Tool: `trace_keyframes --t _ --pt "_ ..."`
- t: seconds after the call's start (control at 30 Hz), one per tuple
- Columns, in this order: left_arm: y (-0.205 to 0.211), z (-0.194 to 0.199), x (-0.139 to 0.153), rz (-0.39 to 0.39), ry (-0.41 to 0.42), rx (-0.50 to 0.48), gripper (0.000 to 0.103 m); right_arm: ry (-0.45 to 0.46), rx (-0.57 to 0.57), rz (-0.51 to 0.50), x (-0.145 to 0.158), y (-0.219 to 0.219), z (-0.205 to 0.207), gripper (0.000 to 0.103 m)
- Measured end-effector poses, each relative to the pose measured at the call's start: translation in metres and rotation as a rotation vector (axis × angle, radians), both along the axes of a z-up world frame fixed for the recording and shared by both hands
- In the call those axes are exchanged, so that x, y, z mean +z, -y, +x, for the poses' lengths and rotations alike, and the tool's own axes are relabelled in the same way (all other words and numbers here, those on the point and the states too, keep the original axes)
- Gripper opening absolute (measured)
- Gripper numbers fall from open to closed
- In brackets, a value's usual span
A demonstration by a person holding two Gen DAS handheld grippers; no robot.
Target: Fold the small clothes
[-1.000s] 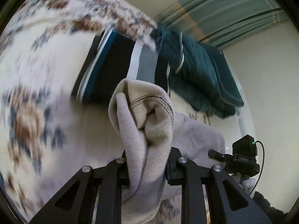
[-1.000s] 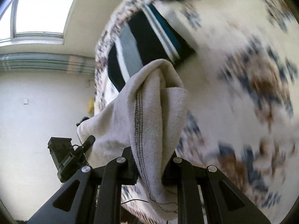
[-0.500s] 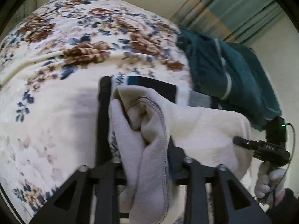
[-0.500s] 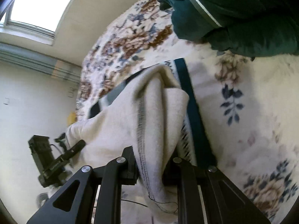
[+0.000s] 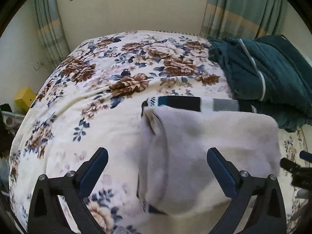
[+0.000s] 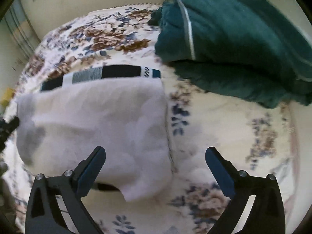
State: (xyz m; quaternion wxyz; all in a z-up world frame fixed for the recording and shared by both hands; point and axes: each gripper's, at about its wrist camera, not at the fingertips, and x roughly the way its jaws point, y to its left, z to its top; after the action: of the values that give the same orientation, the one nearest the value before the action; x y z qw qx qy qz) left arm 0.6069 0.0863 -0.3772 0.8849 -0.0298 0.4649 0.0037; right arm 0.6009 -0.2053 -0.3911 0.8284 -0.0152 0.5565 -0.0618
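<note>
**Cream cloth laid down, both grippers let go**

Nearest the cameras, the left gripper (image 5: 156,167) and the right gripper (image 6: 155,165) are held with jaws spread wide, nothing between them. Between and just beyond them the cream cloth (image 5: 210,148) lies folded on the floral bedspread (image 5: 81,101), resting on top of a striped garment (image 5: 187,103) whose far edge shows past it.

The step in hand is judged to be the release and settling of a fold. It would be done well if the grippers are drawn straight back — no finger catching the near hem — and the loose roll at the cloth's left edge is pressed flat before anything else is added.

Beyond the cloth, to its right, a green pile (image 6: 234,44) is heaped.

Counted: two grippers, one cream cloth, one striped garment, one green pile — its pieces cannot be told apart.
</note>
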Motion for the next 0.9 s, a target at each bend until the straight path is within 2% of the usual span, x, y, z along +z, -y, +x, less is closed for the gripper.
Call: trace_keyframes --t 0.17,0.27,0.53,0.9 --pt "0.017 -0.039 0.03 0.035 0.012 0.017 0.103 0.042 -0.04 -0.071 0.035 -0.003 -0.048 0.103" --pt "0.027 -0.073 0.063 0.042 0.043 0.009 0.103 0.07 -0.043 -0.071 0.066 -0.004 -0.08 0.103" --pt "0.045 -0.167 0.145 0.024 0.12 -0.004 0.103 0.19 -0.07 -0.076 0.171 0.006 -0.188 0.103" --pt "0.061 -0.288 0.253 0.024 0.235 0.004 0.103 0.362 -0.013 -0.08 0.327 -0.002 -0.35 0.103"
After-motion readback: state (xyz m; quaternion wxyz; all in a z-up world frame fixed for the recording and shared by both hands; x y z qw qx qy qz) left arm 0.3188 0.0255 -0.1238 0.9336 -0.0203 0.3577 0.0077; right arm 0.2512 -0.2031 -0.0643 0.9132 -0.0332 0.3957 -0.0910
